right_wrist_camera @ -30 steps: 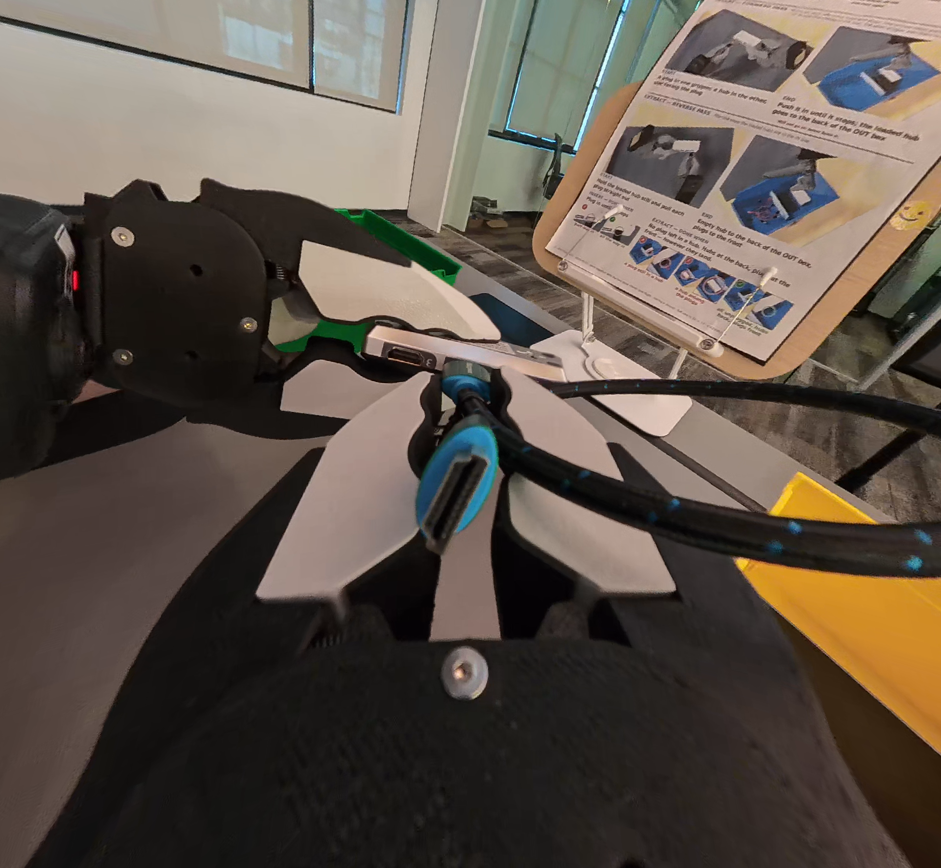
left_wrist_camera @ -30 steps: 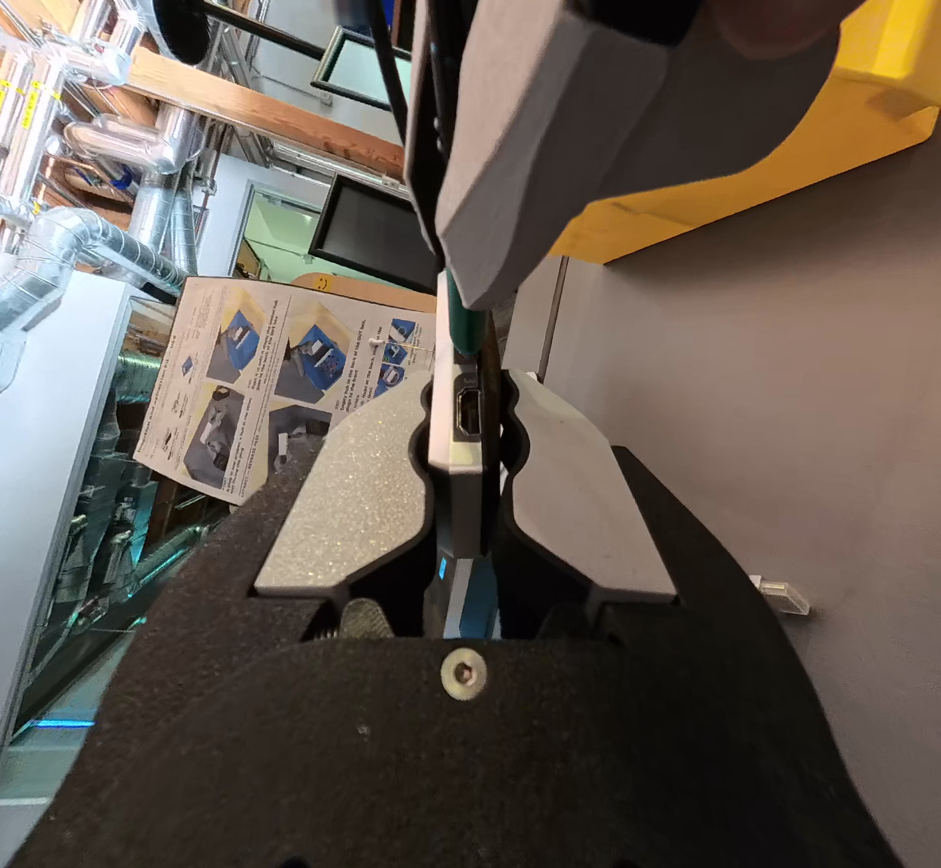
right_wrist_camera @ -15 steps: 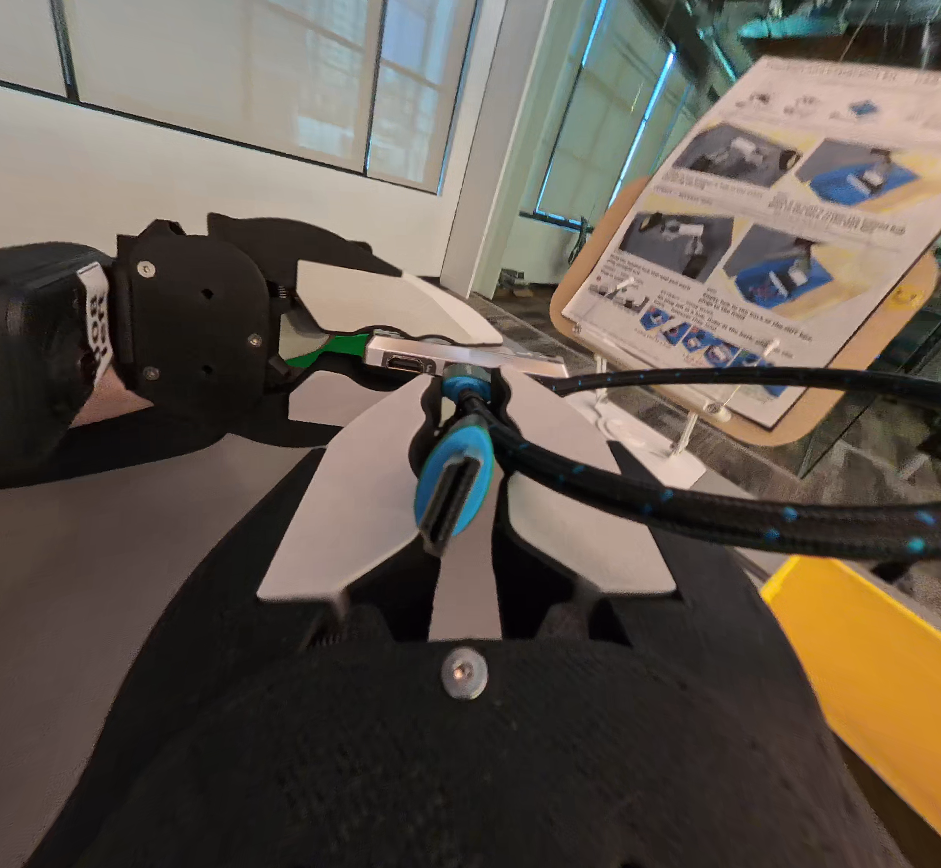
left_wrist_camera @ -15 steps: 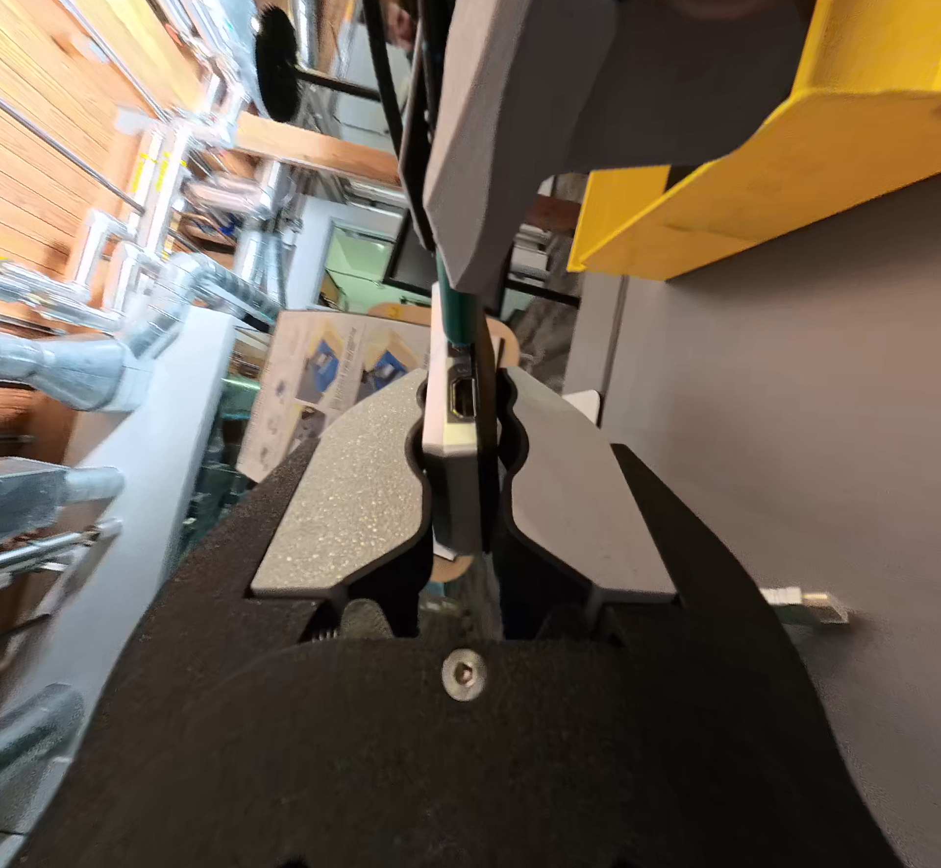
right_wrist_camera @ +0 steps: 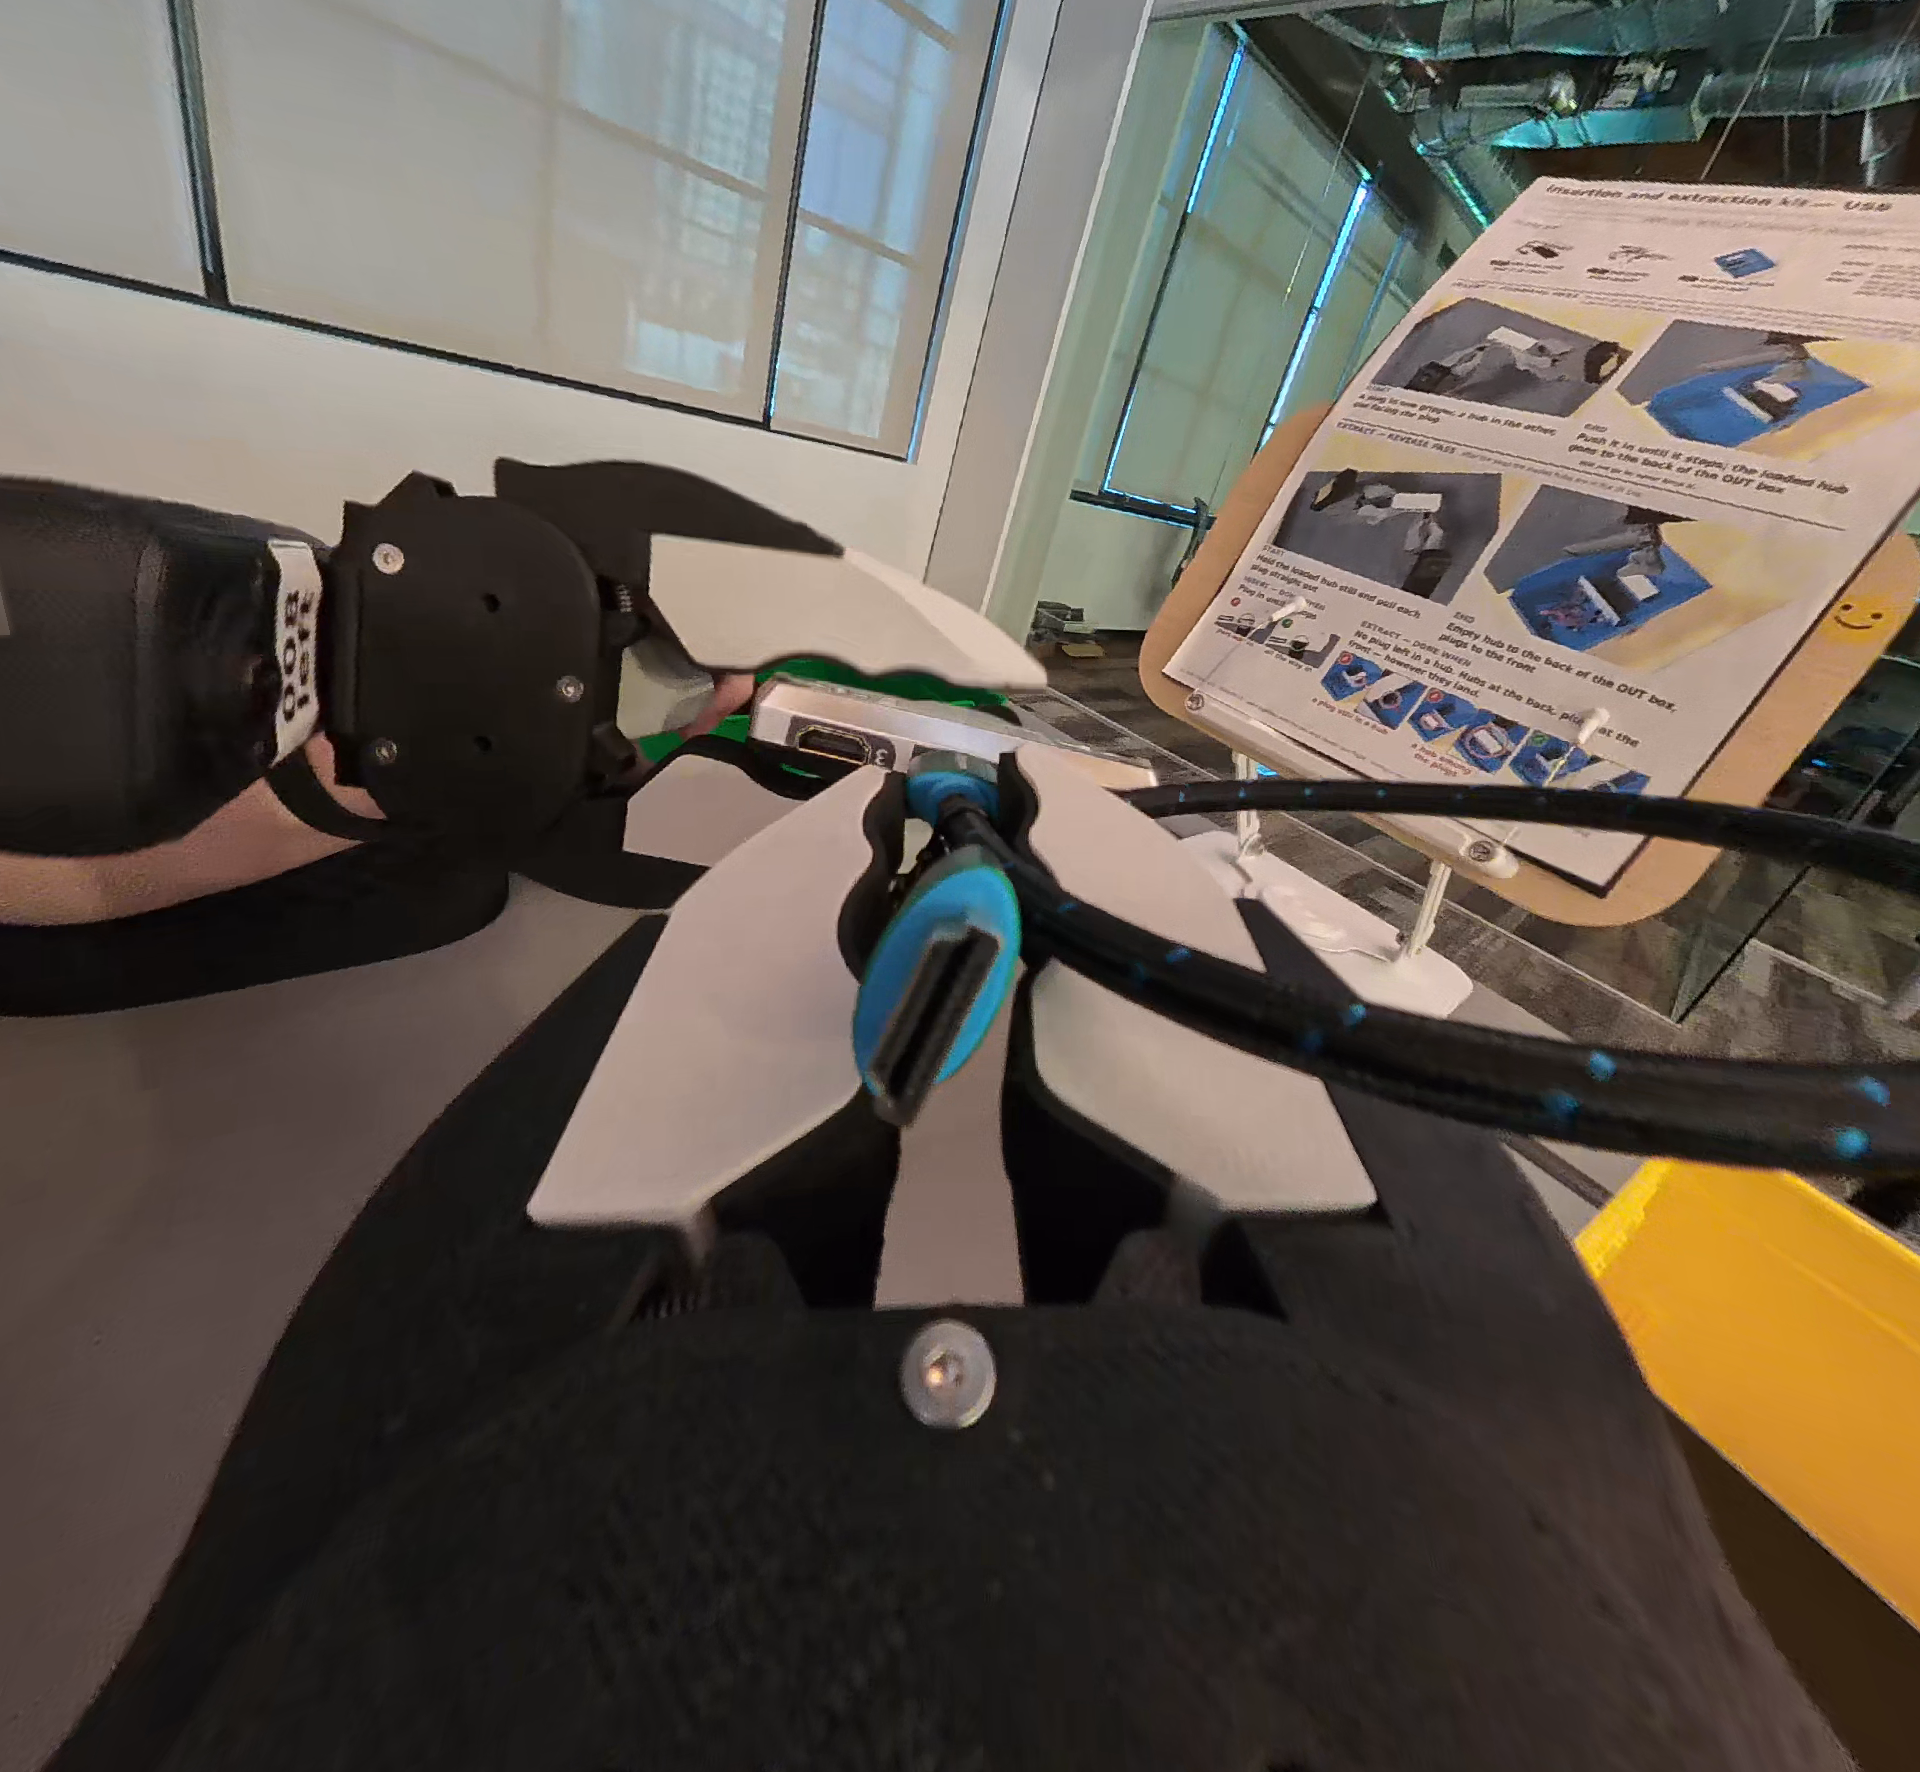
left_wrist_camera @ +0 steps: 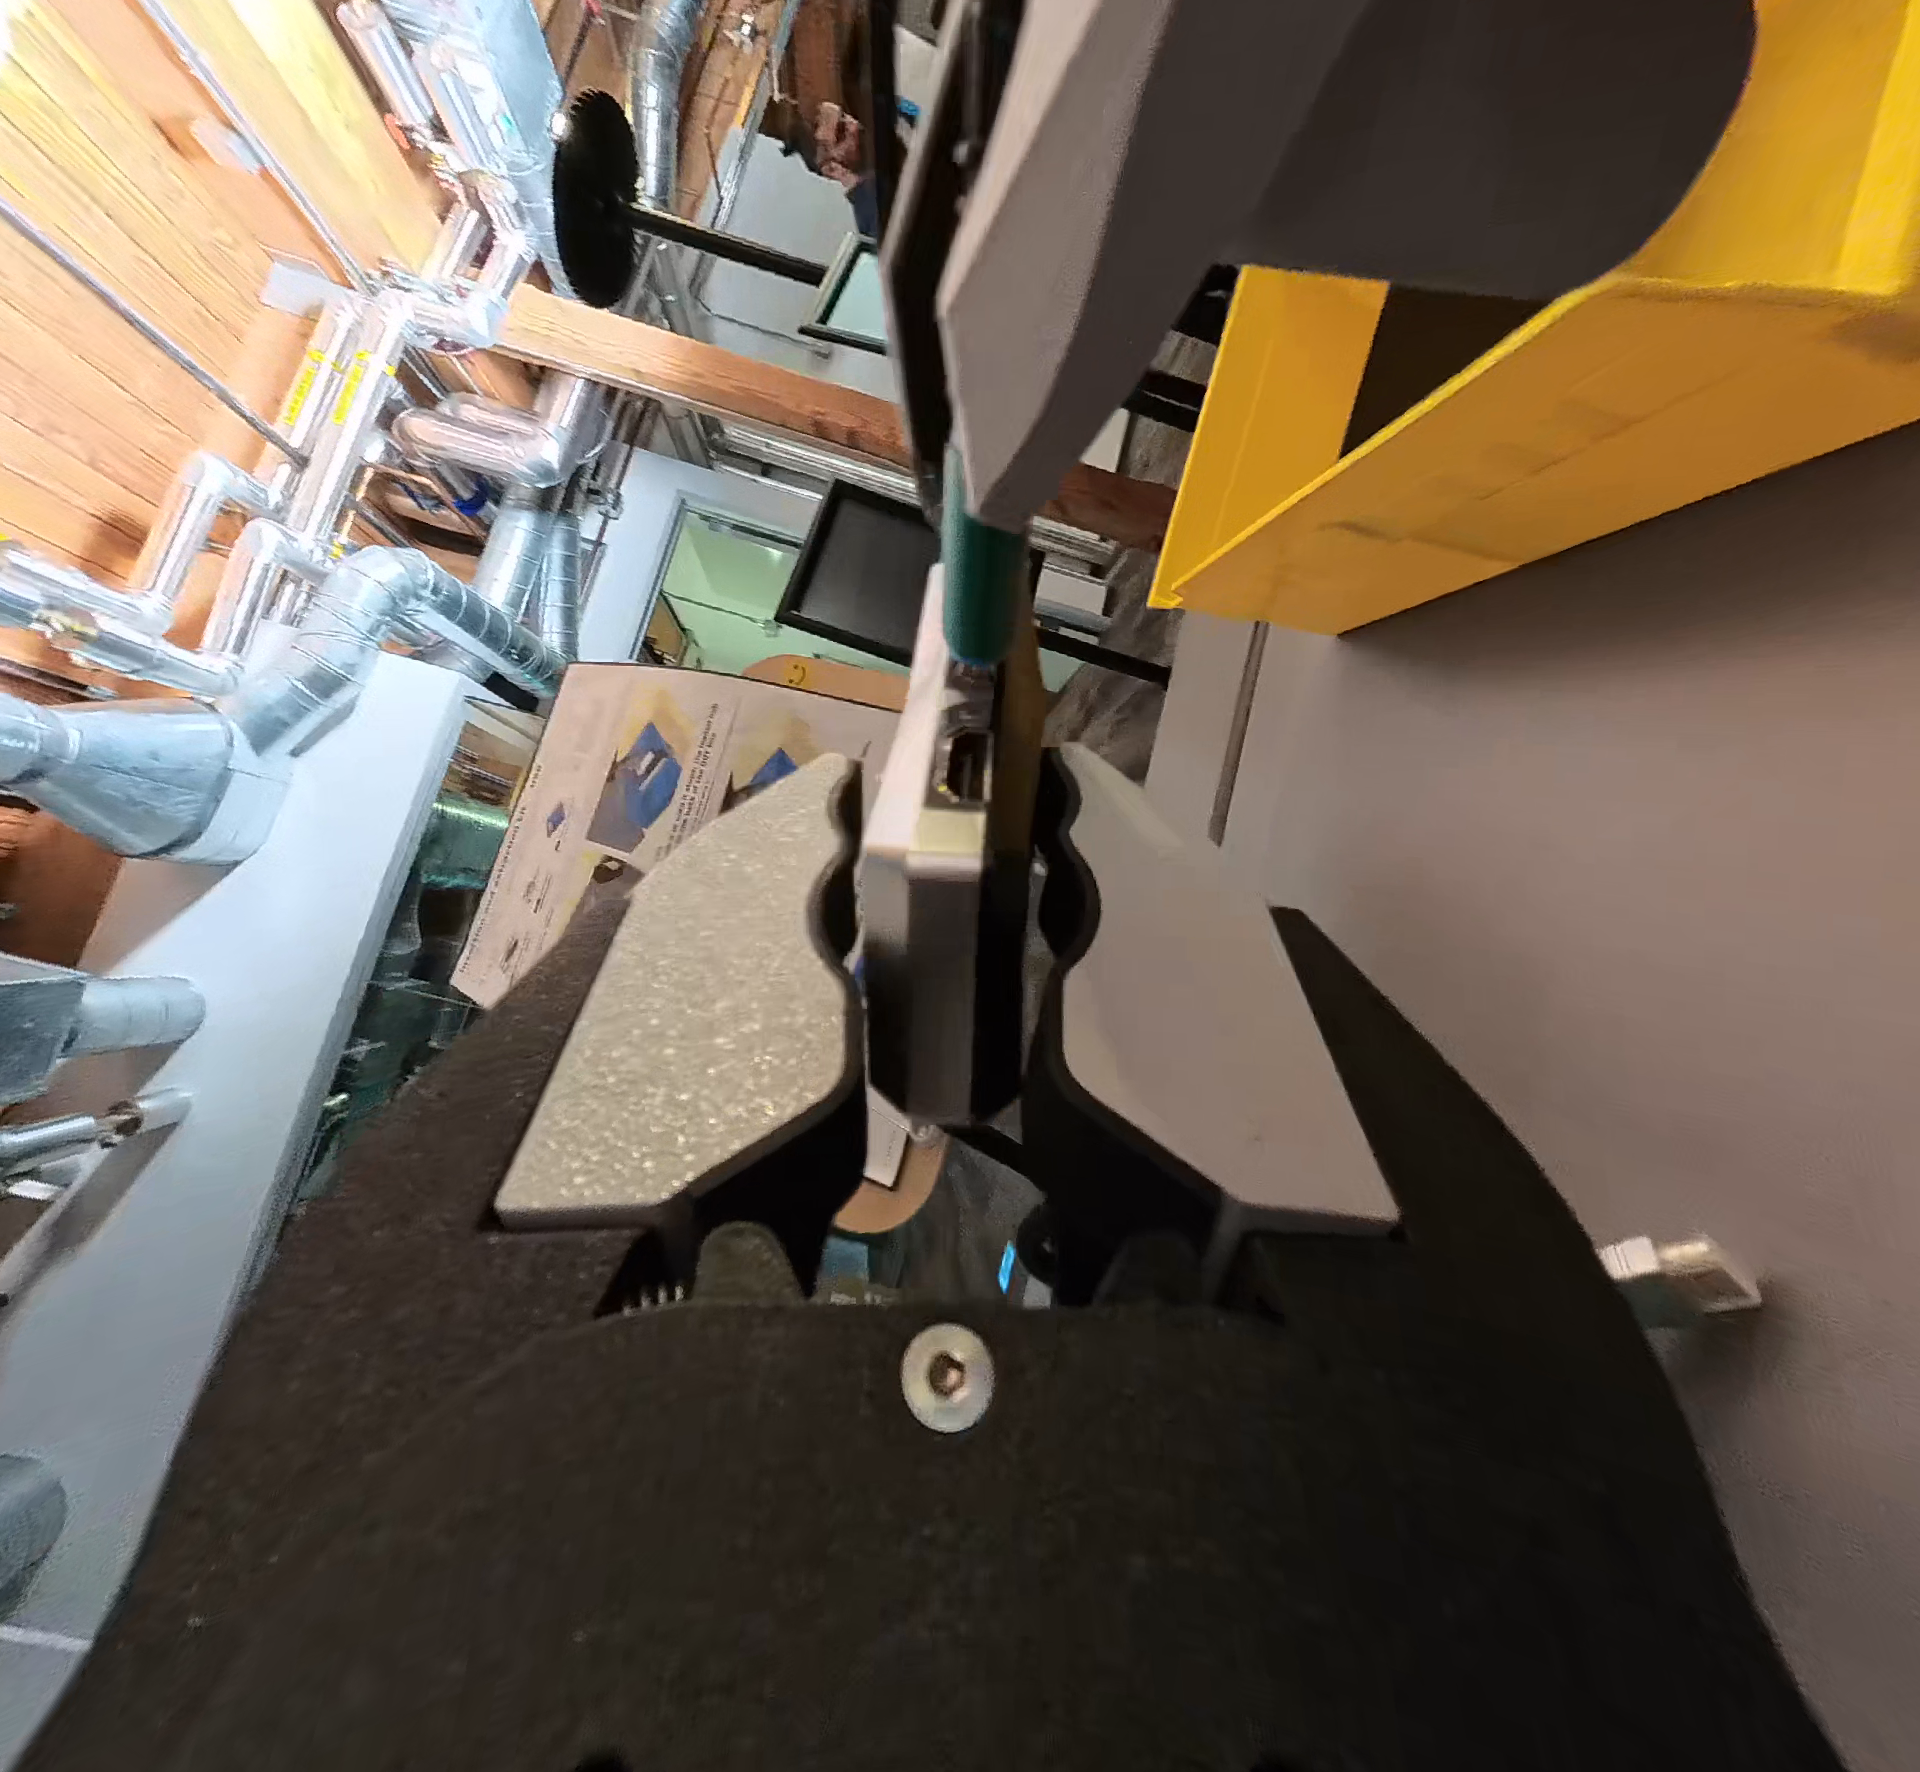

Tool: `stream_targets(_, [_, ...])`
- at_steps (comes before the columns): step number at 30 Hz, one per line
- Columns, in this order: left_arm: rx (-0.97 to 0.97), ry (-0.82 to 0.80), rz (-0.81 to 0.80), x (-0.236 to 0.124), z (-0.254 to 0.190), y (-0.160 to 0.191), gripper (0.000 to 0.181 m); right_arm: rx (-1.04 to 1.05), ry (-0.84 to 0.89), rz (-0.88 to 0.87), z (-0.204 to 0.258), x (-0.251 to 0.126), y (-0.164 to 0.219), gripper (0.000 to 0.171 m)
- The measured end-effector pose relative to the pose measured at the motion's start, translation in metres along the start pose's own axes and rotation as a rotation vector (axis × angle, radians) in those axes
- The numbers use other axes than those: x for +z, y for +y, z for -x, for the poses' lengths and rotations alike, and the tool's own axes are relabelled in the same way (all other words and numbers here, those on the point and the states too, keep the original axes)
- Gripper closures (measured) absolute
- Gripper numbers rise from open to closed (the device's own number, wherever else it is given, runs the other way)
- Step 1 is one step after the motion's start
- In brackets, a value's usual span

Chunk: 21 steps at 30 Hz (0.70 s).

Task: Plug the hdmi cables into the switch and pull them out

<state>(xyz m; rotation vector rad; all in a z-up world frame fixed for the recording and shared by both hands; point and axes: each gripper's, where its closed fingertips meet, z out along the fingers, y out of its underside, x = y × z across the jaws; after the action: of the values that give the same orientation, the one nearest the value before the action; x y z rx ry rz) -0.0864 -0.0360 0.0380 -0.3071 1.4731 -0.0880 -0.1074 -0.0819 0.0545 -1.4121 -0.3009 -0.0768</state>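
My left gripper (left_wrist_camera: 956,772) is shut on a flat silver HDMI switch (left_wrist_camera: 925,953), held edge-on. One empty port (left_wrist_camera: 966,772) shows on the switch's near edge. My right gripper (right_wrist_camera: 951,772) is shut on a blue HDMI plug (right_wrist_camera: 948,779) whose tip meets the switch (right_wrist_camera: 883,735) beside that port; how deep it sits is hidden. In the left wrist view this plug (left_wrist_camera: 977,579) looks teal under the right gripper's grey finger (left_wrist_camera: 1195,164). The black braided cable (right_wrist_camera: 1403,1047) loops back, and its other blue plug (right_wrist_camera: 935,1005) lies loose between my right fingers.
A yellow bin (left_wrist_camera: 1558,392) stands at the edge of the grey table (left_wrist_camera: 1610,891) and also shows in the right wrist view (right_wrist_camera: 1766,1359). A picture sheet on a wooden stand (right_wrist_camera: 1558,579) is behind. A green bin (right_wrist_camera: 821,678) is behind the switch. A small clear plug (left_wrist_camera: 1683,1291) lies on the table. Tip to tip, the grippers are about 6 centimeters apart.
Both grippers have moved together with the switch and the plug, and both views have swung and tilted. The switch sits slightly more tilted in the left grip. Both grips are unchanged.
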Motion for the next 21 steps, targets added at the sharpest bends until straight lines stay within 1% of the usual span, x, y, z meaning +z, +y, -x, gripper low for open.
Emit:
stream_targets(1, [0.026,-0.002,0.003,0.0,-0.001,0.001,0.156,0.001,-0.004,0.0,0.001,0.001,0.0,0.155])
stream_targets(3, [0.046,-0.02,-0.007,-0.002,0.001,-0.001,0.159,0.012,-0.019,-0.009,0.001,0.001,-0.001,0.155])
stream_targets(5, [0.041,-0.01,-0.02,-0.004,0.002,-0.002,0.159,0.025,-0.017,-0.011,0.003,0.001,-0.002,0.155])
stream_targets(8, [0.073,-0.056,-0.036,-0.009,0.009,-0.006,0.16,0.04,-0.014,-0.024,0.008,0.0,-0.009,0.153])
stream_targets(10, [0.071,-0.045,-0.031,-0.01,0.011,-0.006,0.16,0.038,-0.01,-0.014,0.009,0.001,-0.011,0.153])
stream_targets(14, [0.084,-0.08,-0.041,-0.014,0.018,-0.009,0.16,0.021,-0.014,-0.012,0.014,0.002,-0.017,0.157])
stream_targets(18, [0.078,-0.079,-0.04,-0.015,0.018,-0.009,0.16,0.019,-0.017,0.011,0.015,0.002,-0.018,0.155])
stream_targets(21, [0.074,-0.088,-0.046,-0.017,0.021,-0.012,0.161,0.027,-0.036,-0.007,0.017,0.001,-0.021,0.155])
